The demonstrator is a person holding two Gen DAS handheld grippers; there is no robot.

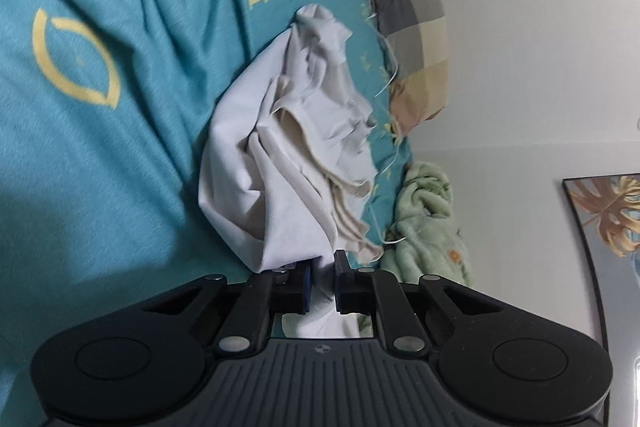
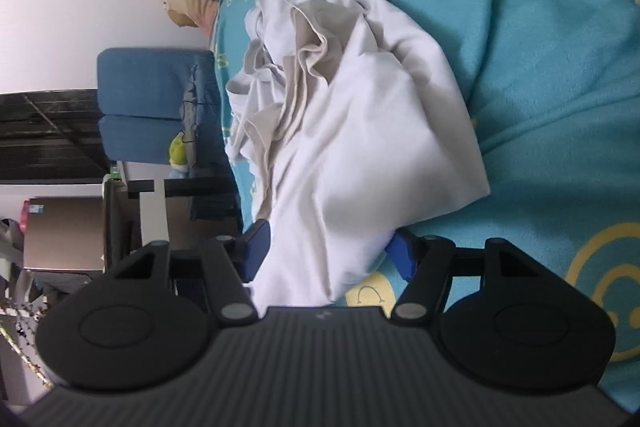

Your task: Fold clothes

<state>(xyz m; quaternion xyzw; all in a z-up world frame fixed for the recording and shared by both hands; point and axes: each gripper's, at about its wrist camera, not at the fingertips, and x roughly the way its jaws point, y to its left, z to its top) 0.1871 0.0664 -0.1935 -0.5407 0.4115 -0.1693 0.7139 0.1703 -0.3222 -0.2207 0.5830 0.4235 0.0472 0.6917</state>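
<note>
While the left tool (image 1: 322,273) pinches the white garment (image 1: 280,163) w/ hem crumpled on the teal bed (image 1: 100,147), right tool (image 2: 328,247) is spread around cloth, unclamped. Next: clamp right, then spread flat.

A: Item, left gripper (image 1: 322,277)?
B: Black linkage arms, silver pivot pins, blue pads on the fingers (image 1: 307,287). Ribbed grey housing at 6 o'clock with a small emblem; round black caps at 7 and 5 o'clock.
A: Right gripper (image 2: 330,253)?
B: Same build: black links, silver pins, blue fingers (image 2: 258,241), ribbed grey housing, two round caps.
</note>
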